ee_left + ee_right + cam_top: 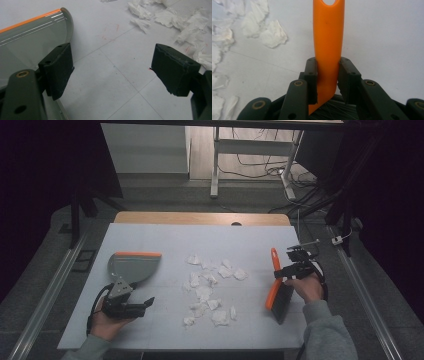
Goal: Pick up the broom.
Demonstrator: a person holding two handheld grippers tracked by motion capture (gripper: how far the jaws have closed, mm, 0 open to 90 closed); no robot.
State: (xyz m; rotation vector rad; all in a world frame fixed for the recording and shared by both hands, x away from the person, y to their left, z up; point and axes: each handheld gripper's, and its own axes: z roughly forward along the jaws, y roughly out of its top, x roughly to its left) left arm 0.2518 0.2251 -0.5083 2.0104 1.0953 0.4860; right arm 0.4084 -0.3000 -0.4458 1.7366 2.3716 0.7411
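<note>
The brush (276,292) is held at the right side of the white table top (150,235), its orange handle (327,45) pointing away from the person and its dark bristle head nearer the table's front edge. In the right gripper view the handle is seen clamped between the two black jaws of the right gripper (327,80); both pads are pressed flat against the handle's sides, with the hanging hole at the handle's far end visible at the top of that view and grey bristles visible below the jaws. The jaws are closed as far as the handle allows. In the high view the right gripper (286,272) is seen gripped by the person's right hand (306,287).

A scatter of torn white paper scraps (210,287) is spread across the middle of the table, well apart from the brush, to its left.

The grey dustpan (131,266), with an orange strip along its far edge, is lying at the left of the table. The left gripper (111,72) is held just beside it with its jaws standing wide apart; nothing is held between them, and bare table surface is seen in the gap. The dustpan's curved rim (68,23) is seen just beyond one jaw; contact cannot be told.
</note>
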